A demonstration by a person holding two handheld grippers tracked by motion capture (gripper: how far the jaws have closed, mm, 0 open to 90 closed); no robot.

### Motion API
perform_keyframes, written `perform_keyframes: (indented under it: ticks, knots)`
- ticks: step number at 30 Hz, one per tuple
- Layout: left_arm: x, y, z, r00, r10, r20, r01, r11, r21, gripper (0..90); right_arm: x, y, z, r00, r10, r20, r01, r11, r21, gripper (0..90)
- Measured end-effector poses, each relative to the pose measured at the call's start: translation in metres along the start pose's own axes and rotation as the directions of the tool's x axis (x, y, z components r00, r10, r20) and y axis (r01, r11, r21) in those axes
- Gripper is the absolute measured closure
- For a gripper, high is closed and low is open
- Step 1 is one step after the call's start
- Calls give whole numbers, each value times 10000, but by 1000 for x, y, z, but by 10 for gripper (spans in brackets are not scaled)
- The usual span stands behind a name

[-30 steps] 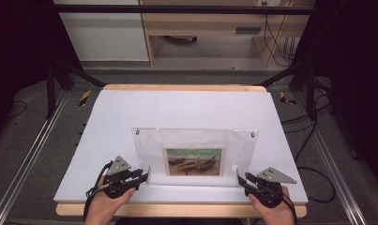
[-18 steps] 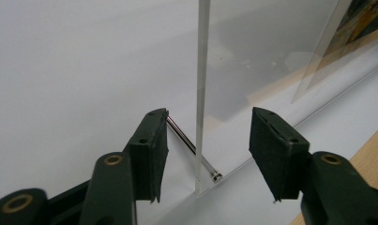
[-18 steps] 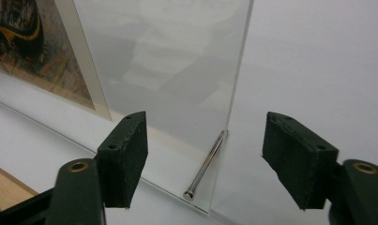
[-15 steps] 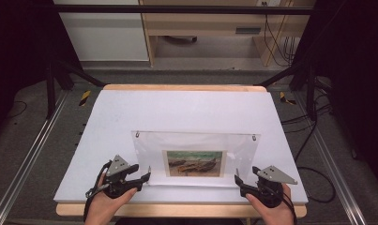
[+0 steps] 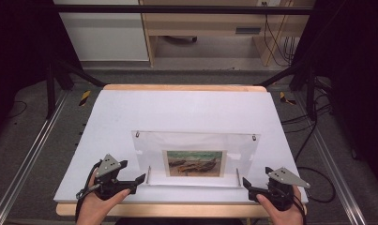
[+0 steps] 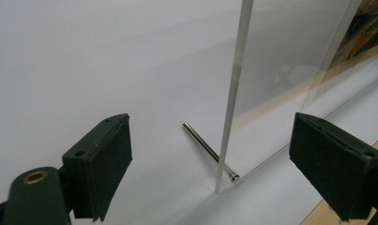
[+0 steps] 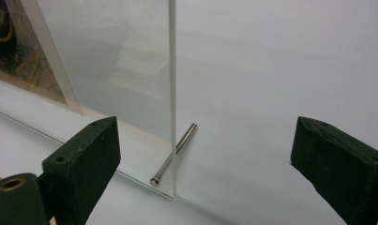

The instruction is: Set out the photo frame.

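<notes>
Your clear acrylic frame [image 5: 196, 157] stands upright near the table's [image 5: 186, 108] front edge, long axis running left to right, picture facing you. Your left gripper [image 5: 130, 180] and right gripper [image 5: 247, 183] have just opened, jaws apart off its lower corners

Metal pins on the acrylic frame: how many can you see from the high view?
4. Two upper pins sit at the frame's top left corner and top right corner; two longer pins stick out at the bottom left and bottom right. None seems hidden.

Just-opened jaws flank the acrylic frame's [image 7: 130, 70] edge.
</notes>
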State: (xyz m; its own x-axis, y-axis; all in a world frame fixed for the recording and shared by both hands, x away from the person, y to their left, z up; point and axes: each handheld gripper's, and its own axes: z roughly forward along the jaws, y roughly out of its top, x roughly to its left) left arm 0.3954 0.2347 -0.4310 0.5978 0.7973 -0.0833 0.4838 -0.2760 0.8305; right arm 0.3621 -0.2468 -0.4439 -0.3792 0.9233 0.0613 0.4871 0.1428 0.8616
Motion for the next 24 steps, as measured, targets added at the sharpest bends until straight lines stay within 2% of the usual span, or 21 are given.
perform_keyframes:
  ticks: [10,15,20,24]
  knots:
    - [21,-5,-10,9990,114,-423,-119,9999,-106,83,-17,-3,-5,9984,199,539,-196,9998,-56,85]
    - [34,-7,-11,9972,32,-752,-42,9999,-131,72,-26,-1,-3,9936,168,1114,-172,9998,26,114]
    - [50,-5,-5,9930,-22,-1181,20,10000,-18,71,-34,6,5,9894,-26,1453,-30,9992,387,142]
    - [63,1,6,9891,-62,-1471,103,9996,274,70,-43,12,16,9849,-185,1723,58,9973,739,149]
